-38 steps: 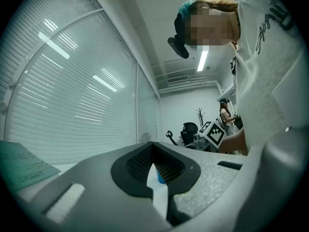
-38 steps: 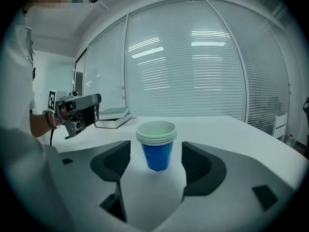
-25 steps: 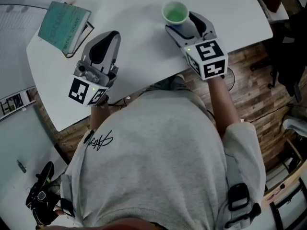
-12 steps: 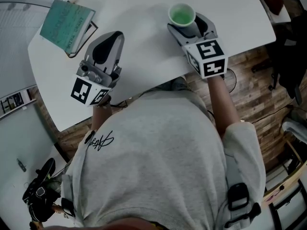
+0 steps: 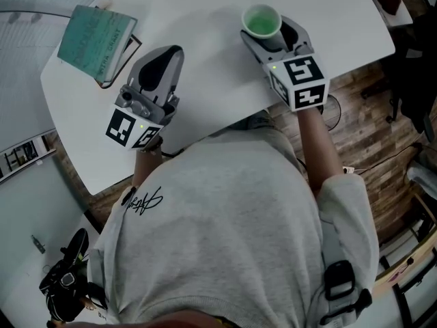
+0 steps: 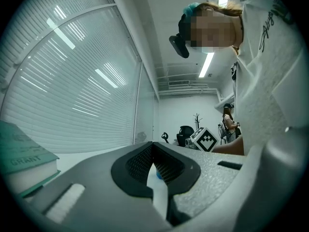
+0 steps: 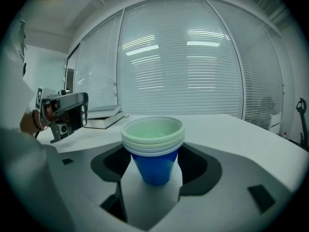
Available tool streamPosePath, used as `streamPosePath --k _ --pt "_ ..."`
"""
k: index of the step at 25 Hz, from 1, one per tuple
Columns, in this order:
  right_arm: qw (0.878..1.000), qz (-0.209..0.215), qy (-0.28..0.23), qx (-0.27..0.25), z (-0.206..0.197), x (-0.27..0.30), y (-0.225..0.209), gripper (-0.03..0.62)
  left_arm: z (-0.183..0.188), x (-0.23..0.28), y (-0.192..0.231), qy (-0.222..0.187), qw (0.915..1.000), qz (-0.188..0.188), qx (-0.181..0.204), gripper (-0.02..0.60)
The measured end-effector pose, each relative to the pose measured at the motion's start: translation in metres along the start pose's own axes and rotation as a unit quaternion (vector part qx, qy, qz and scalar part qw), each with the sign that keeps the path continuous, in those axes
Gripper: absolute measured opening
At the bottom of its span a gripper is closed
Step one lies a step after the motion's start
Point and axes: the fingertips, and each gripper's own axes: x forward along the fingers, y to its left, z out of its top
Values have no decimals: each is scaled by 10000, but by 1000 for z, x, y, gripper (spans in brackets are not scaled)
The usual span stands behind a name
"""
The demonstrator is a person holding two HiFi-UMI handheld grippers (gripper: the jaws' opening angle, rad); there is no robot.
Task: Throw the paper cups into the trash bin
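A stack of paper cups [image 5: 261, 22] [image 7: 153, 146], blue outside and pale green inside, stands upright between the jaws of my right gripper [image 5: 268, 33] [image 7: 153, 170]. The jaws are shut on the stack's upper part, over the white table [image 5: 205, 19]. My left gripper [image 5: 161, 65] hovers above the table's near left part. Its jaws [image 6: 154, 170] are shut with only a thin slit between the pads and nothing held. No trash bin shows in any view.
A teal book [image 5: 97, 35] [image 6: 21, 161] lies on a clipboard at the table's far left. The table's near edge [image 5: 225, 118] runs just ahead of the person's body. Wooden floor [image 5: 362, 121] and chair parts lie to the right, and window blinds [image 7: 178, 66] stand beyond the table.
Both grippers have crept slightly forward and to the right over the table. The right one keeps its hold on the cups and the left one stays shut.
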Motion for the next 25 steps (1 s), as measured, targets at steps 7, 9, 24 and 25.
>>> streamPosePath --k 7,9,24,25 --pt "9992 -207 -340 81 5 -16 7 301 -9 0 -6 72 9995 -311 -72 3" --pt "9988 -275 -400 55 5 -23 10 301 -9 1 -9 45 9991 -407 -90 3" --pt "9952 -351 -917 -35 33 -85 30 301 -11 30 -54 207 9929 -1061 488 3" --pt "9948 -352 -952 -52 35 -90 30 301 -11 32 -58 193 9927 -1085 481 3"
